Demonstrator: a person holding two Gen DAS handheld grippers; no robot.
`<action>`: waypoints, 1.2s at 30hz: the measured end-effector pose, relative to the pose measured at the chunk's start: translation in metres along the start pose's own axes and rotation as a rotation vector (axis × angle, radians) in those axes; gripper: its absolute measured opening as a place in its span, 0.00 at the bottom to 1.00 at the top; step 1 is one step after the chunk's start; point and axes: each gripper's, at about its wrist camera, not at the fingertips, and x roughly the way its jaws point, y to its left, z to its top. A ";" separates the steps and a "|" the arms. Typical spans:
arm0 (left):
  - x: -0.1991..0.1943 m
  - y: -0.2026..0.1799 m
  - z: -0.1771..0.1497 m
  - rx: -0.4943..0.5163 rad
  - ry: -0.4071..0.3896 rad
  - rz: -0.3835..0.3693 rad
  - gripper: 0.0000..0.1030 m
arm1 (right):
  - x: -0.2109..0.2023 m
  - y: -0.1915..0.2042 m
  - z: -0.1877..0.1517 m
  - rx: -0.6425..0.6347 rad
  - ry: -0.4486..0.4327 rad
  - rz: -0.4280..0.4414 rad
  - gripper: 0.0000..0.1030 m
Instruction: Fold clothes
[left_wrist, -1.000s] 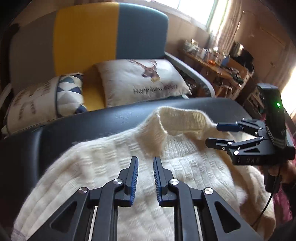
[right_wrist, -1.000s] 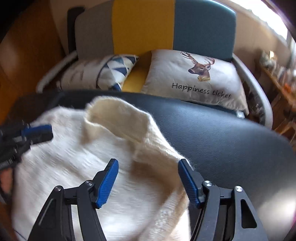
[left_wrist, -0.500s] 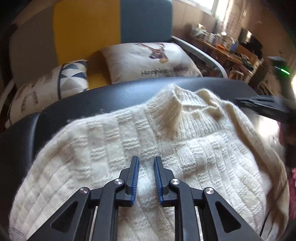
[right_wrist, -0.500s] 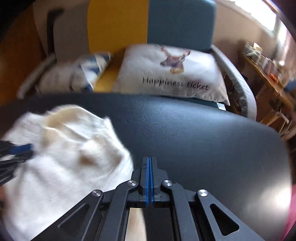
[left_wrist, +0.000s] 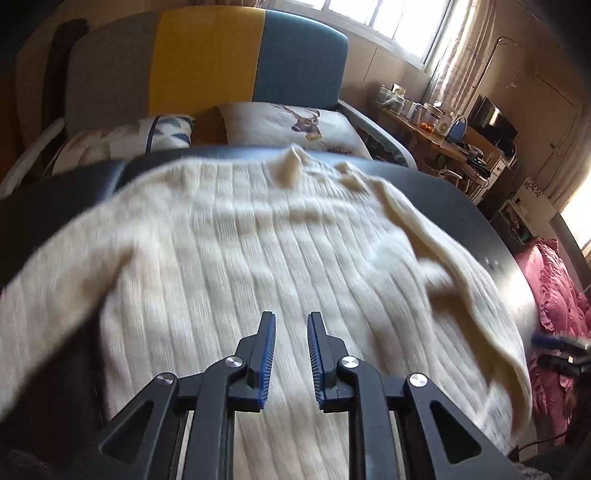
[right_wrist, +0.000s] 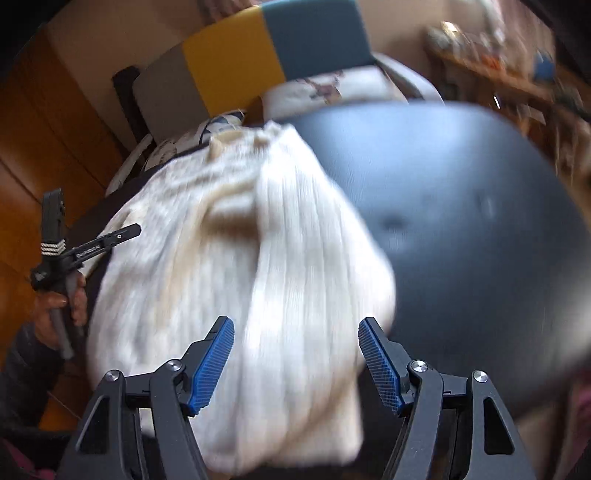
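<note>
With the cream sweater (left_wrist: 280, 258) spread on the dark worktop (right_wrist: 461, 206), our left hand-held gripper (left_wrist: 290, 354) narrowly parted and empty, the right hand-held gripper (right_wrist: 295, 365) wide above the hem, we should pinch the hem squarely before folding.

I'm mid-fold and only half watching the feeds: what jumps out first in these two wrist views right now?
The cream knit sweater dominates, spread over the black table and filling the middle of both views. Behind it stands a sofa with a grey, yellow and teal back, a deer cushion on its seat. The right gripper has its jaws wide over the sweater's near edge; the left gripper has a narrow gap, holding nothing.
</note>
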 end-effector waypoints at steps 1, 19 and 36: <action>-0.003 -0.002 -0.007 -0.004 0.005 -0.001 0.17 | -0.001 -0.001 -0.014 0.024 0.014 0.012 0.69; -0.014 -0.024 -0.073 -0.011 0.051 0.033 0.17 | 0.024 0.033 -0.069 -0.024 0.021 0.026 0.09; -0.012 -0.012 -0.075 -0.057 0.049 -0.029 0.17 | -0.002 -0.003 -0.016 -0.180 -0.044 -0.327 0.06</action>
